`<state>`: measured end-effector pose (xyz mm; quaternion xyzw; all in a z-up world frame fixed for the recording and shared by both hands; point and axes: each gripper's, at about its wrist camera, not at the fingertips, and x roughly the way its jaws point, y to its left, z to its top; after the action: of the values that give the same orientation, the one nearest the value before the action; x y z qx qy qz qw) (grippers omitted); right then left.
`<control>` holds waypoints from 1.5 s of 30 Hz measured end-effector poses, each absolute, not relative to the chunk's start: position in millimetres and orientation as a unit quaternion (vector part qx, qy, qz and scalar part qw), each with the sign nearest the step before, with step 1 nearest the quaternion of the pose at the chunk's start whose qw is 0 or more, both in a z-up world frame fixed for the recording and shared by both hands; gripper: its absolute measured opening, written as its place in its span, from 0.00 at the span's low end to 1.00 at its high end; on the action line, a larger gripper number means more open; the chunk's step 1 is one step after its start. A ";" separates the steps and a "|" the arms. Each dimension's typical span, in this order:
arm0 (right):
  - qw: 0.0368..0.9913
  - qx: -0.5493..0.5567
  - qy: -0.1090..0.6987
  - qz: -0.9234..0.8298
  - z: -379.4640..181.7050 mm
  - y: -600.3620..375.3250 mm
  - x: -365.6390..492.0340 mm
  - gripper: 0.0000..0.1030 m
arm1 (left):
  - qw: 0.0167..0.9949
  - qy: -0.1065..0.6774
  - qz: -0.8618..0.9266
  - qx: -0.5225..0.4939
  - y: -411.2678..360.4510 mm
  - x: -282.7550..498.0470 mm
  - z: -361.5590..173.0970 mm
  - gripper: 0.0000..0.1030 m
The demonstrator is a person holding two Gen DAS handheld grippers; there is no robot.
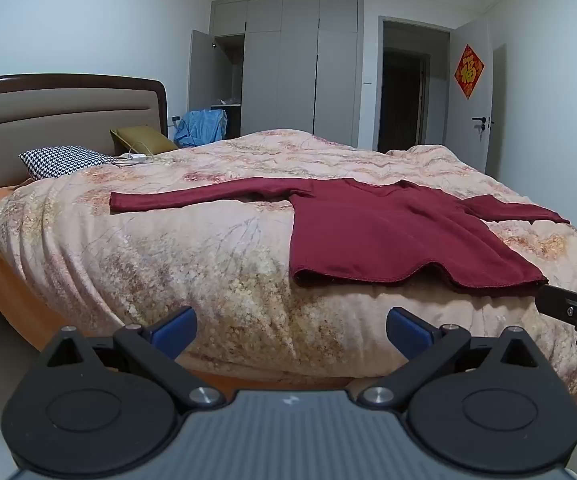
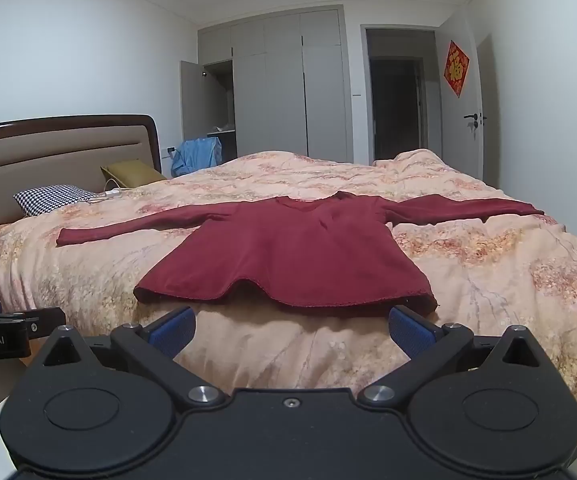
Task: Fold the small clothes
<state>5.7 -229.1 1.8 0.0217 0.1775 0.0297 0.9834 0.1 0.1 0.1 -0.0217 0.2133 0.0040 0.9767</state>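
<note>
Maroon top (image 2: pixel 288 248) flat on quilt (image 2: pixel 488 280), beyond gaping right hand-held gripper (image 2: pixel 290 330)

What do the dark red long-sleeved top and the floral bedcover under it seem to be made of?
Dark red long-sleeved top: likely soft matte knit, limp, with a raw-looking wavy hem. Floral peach bedcover: apparently a padded quilted fabric, puffy, with stitched ridges and a slight sheen.
</note>
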 end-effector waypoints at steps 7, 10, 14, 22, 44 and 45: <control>0.983 0.022 0.177 0.031 1.6 -228.2 5.6 1.00 | 0.977 0.213 0.005 -0.020 1.4 0.8 -0.4 1.00; 0.983 0.025 0.178 0.030 1.5 -229.8 6.1 1.00 | 0.977 0.212 0.005 -0.016 -0.2 0.0 -0.1 1.00; 0.983 0.025 0.178 0.030 1.5 -229.5 6.1 1.00 | 0.977 0.212 0.005 -0.016 0.0 0.0 -0.1 1.00; 0.983 0.026 0.179 0.031 1.2 -229.9 6.4 1.00 | 0.977 0.212 0.005 -0.015 -0.2 -0.1 -0.1 1.00; 0.983 0.029 0.178 0.031 1.8 -230.9 5.8 1.00 | 0.977 0.212 0.005 -0.013 -0.5 0.0 -0.2 1.00; 0.983 0.029 0.179 0.031 1.9 -231.0 5.8 1.00 | 0.977 0.212 0.005 -0.013 -0.5 0.0 -0.2 1.00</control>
<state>5.8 -231.0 1.9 0.0292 0.1786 0.0305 0.9830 0.0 -0.5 -0.2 -0.0131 0.2119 0.0047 0.9772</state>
